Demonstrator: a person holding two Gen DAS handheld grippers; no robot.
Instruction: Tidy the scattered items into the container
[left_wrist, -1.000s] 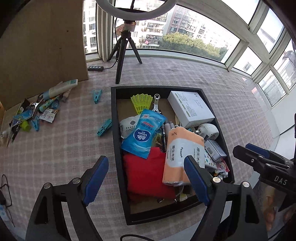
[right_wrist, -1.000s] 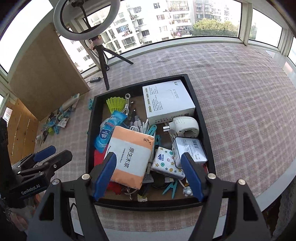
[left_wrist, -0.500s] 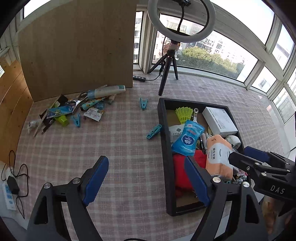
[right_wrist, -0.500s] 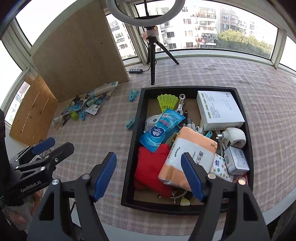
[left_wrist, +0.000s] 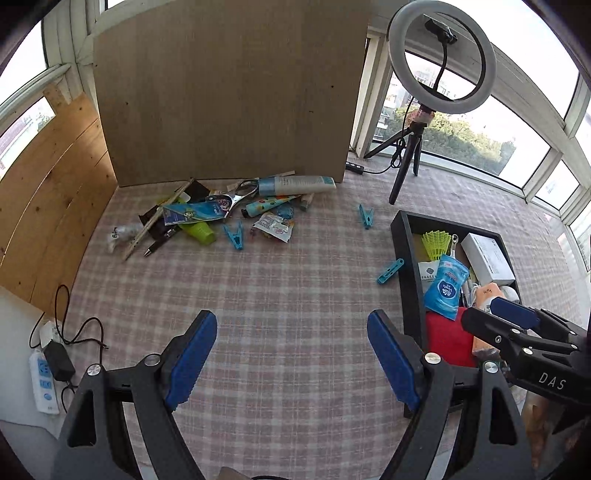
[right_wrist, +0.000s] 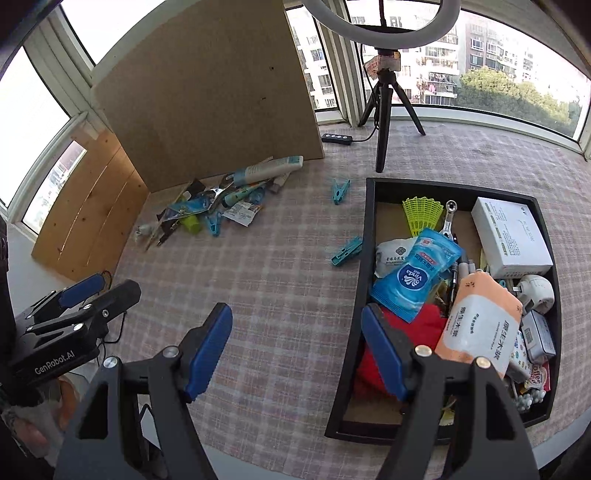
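While the checked bench (left_wrist: 295, 295) holds everything, the black tray (right_wrist: 364, 280) sits on its right side, packed with a white box (right_wrist: 511, 236) and a blue wipes pack (right_wrist: 417, 275). Far back, a messy pile (left_wrist: 221, 214) lies by the board. One blue clothespin (right_wrist: 346, 252) rests just beside the tray. The left claw (left_wrist: 291, 363) and right claw (right_wrist: 297, 350) are both spread wide, holding nothing.

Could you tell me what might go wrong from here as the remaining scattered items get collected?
The pile by the board is tangled: scissors, pen and tubes overlap, so a grab may drag neighbours along. The black tray is already heaped; the orange pack rides high, so additions could slide off. Both the left claw and right claw are open and empty; flat clothespins may slip.
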